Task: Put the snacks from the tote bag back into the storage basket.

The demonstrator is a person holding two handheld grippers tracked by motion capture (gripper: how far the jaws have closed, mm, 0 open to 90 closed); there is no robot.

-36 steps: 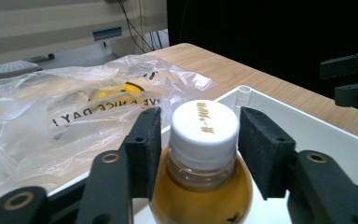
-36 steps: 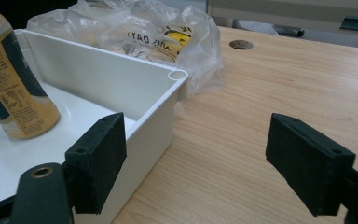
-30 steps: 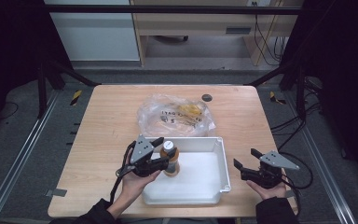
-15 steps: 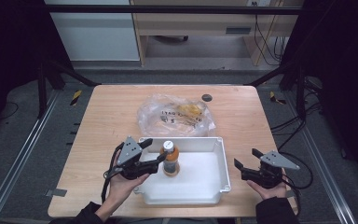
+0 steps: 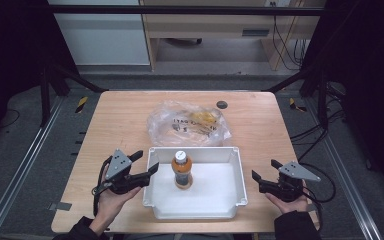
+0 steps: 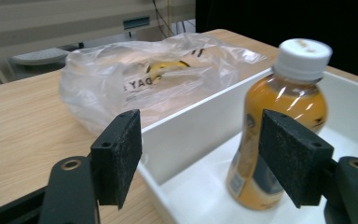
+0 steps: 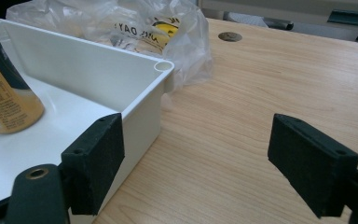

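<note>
A white plastic tray (image 5: 232, 170) sat on the wooden table (image 5: 125, 120) against the middle of its near edge. An orange drink bottle with a white cap (image 5: 182, 170) stood upright inside the tray, left of its middle and touching neither wall. A crumpled clear plastic bag with printed lettering and something yellow inside (image 5: 187, 123) lay just beyond the tray's far wall, about the middle of the table. A small dark round inset (image 5: 222, 104) sat in the tabletop near the far edge, right of centre.

The left gripper (image 5: 147, 162) was held at the tray's left wall, its jaws spread wide and gripping nothing; in the left gripper view the tray's corner and the bottle showed between them. The right gripper (image 5: 264, 171) rested near the table's near right corner, just beside the tray's right wall, jaws likewise parted and empty over bare wood.
</note>
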